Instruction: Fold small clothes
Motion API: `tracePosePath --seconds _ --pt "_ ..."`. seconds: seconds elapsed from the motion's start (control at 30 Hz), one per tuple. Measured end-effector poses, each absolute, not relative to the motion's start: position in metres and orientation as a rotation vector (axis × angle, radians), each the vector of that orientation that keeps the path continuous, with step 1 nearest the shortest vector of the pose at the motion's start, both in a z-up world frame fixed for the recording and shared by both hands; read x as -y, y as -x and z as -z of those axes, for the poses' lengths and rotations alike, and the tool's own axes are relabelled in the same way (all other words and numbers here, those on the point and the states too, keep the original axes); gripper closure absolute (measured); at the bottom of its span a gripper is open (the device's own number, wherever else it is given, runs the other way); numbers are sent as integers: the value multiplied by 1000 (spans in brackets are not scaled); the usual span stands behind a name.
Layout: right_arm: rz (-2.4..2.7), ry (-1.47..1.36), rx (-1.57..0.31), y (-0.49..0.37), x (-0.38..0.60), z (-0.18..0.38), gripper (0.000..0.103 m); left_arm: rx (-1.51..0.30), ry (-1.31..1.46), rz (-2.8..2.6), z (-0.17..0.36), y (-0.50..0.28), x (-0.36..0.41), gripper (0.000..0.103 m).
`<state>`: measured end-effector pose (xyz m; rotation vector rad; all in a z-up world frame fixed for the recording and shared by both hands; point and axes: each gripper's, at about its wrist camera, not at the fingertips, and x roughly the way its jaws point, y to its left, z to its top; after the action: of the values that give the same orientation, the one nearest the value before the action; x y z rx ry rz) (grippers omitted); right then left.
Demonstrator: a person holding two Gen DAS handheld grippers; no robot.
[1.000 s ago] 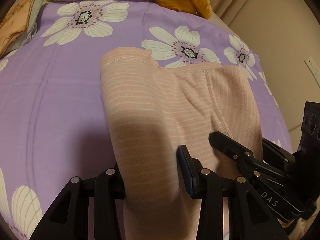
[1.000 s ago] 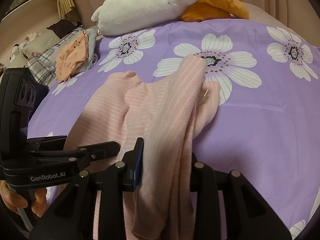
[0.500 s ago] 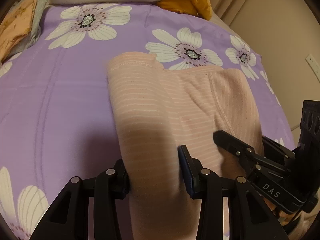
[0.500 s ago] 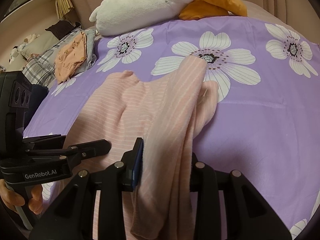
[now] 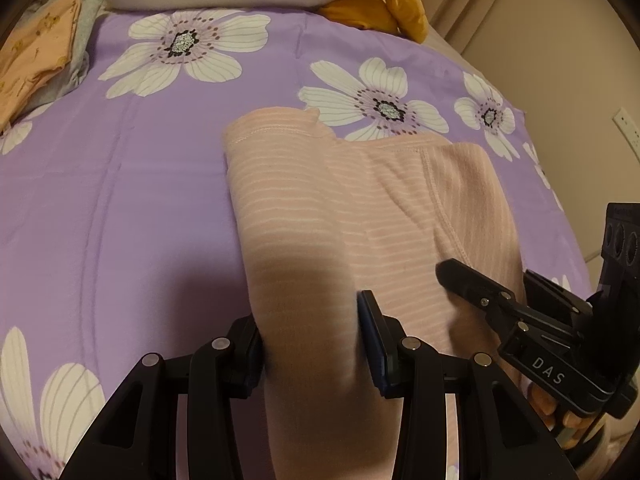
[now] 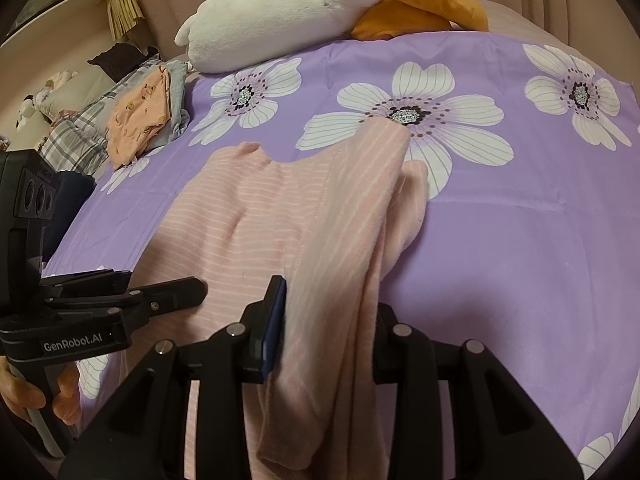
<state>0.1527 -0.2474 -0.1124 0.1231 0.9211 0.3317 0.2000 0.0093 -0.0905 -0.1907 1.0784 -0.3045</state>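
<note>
Over the bedspread, both tongs angle downward, each clamped on the pink garment.

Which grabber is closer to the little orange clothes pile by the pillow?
Left. The folded orange clothes lie on the left gripper side of the bed; the right gripper, also clamping the pink striped garment, sits further across.
</note>
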Motion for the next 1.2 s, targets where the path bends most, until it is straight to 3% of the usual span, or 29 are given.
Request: tracePosePath --seconds 1.2 --pt "-316 -126 -924 -148 254 112 68 -1071 172 289 87 -195 -12 62"
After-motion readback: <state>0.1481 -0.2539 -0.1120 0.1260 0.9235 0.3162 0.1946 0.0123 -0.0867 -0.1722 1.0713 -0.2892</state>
